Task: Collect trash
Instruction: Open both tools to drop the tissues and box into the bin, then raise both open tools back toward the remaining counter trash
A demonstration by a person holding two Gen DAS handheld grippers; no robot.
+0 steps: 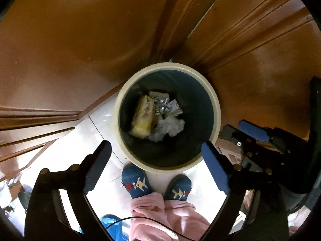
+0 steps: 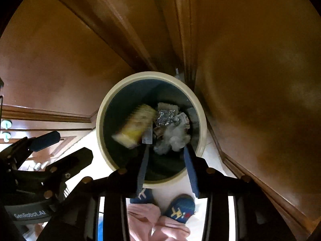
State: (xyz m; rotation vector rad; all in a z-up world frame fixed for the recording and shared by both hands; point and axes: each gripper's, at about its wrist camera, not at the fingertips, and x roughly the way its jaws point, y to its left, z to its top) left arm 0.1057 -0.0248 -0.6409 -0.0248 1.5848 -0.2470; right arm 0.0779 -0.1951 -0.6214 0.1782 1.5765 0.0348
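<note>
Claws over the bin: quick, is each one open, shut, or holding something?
Left claw: wide open, nothing between its fingers.
Right claw: open, holding nothing.

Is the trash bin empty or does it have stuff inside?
Not empty: the bin holds a yellow box and crumpled wrappers at the bottom.

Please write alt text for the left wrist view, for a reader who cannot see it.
Seen from above, a round bin with a cream rim holds crumpled trash at its bottom. The left gripper hangs open and empty over it. Below are two blue slippers, and wooden panels stand behind the bin.
</note>
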